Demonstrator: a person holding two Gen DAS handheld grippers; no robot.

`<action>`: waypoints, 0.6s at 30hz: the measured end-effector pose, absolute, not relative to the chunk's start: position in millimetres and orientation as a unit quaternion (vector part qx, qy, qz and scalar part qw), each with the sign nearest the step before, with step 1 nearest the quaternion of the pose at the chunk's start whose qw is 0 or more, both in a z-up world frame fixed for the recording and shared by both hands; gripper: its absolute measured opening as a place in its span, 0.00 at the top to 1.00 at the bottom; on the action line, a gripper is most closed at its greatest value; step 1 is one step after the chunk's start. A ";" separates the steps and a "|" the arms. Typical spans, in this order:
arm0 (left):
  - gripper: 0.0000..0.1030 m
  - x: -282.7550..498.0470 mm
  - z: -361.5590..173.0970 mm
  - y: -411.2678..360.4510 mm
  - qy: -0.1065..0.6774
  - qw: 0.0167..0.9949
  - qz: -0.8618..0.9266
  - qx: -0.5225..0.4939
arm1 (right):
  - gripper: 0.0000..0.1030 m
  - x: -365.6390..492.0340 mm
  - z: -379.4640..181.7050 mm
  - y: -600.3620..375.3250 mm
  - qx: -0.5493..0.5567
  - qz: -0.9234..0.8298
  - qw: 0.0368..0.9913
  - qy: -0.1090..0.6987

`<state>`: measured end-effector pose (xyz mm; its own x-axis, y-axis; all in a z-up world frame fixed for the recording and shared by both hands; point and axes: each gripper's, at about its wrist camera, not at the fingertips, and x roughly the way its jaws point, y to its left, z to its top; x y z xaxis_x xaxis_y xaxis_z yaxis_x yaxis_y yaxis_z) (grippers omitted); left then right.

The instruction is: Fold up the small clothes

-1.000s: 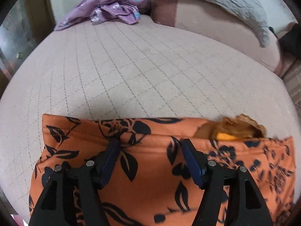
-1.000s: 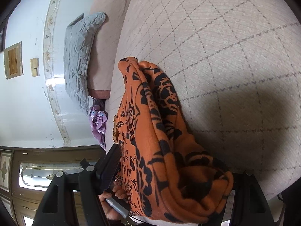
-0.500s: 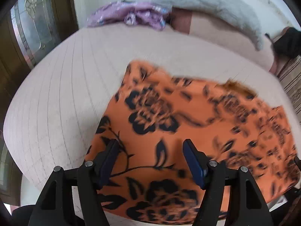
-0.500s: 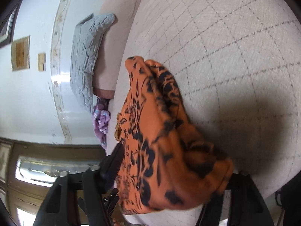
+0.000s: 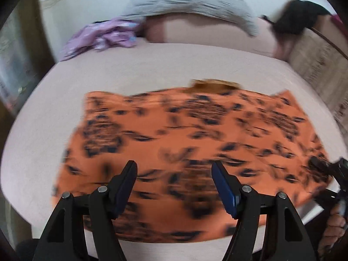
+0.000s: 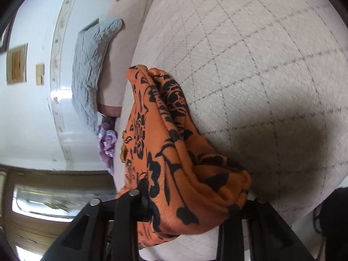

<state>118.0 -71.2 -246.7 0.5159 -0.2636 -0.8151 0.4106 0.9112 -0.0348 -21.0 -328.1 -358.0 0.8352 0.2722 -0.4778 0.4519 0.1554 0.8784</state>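
Left wrist view shows the orange floral garment (image 5: 187,152) spread flat near the bed's (image 5: 152,65) front edge, its right end bunched in the right claw (image 6: 191,208), whose jaws have just been closing on it. The left claw (image 5: 174,187) hangs apart, empty, above the cloth. Best to carry the pinched end across level, matching edges before release.

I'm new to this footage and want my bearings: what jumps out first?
The orange garment with black flowers dominates, spread across the quilted bed in the left wrist view. The right claw has a bunched edge of it between its fingers, after closing further; the left claw hangs open above the cloth. Behind lie a purple garment and grey pillow.
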 end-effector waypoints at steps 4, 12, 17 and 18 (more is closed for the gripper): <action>0.31 106.5 -258.2 -110.3 0.457 0.858 -0.207 0.111 | 0.35 -27.9 -353.4 -328.9 0.644 -0.063 0.715 0.265; 0.24 101.0 -283.3 -131.6 0.470 0.846 -0.197 0.155 | 0.68 -28.5 -362.4 -337.0 0.641 -0.079 0.712 0.275; 0.24 118.7 -262.2 -91.3 0.474 0.852 -0.199 0.098 | 0.77 -19.9 -337.2 -327.7 0.570 -0.094 0.763 0.290; 0.24 114.9 -257.9 -83.4 0.467 0.858 -0.192 0.092 | 0.78 -18.0 -330.6 -324.7 0.565 -0.091 0.768 0.287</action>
<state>114.9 -83.4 -257.9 0.4900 -0.2432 -0.8371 0.4156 0.9093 -0.0209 -18.0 -324.7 -330.6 0.8186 0.1845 -0.5439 0.4639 0.3458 0.8156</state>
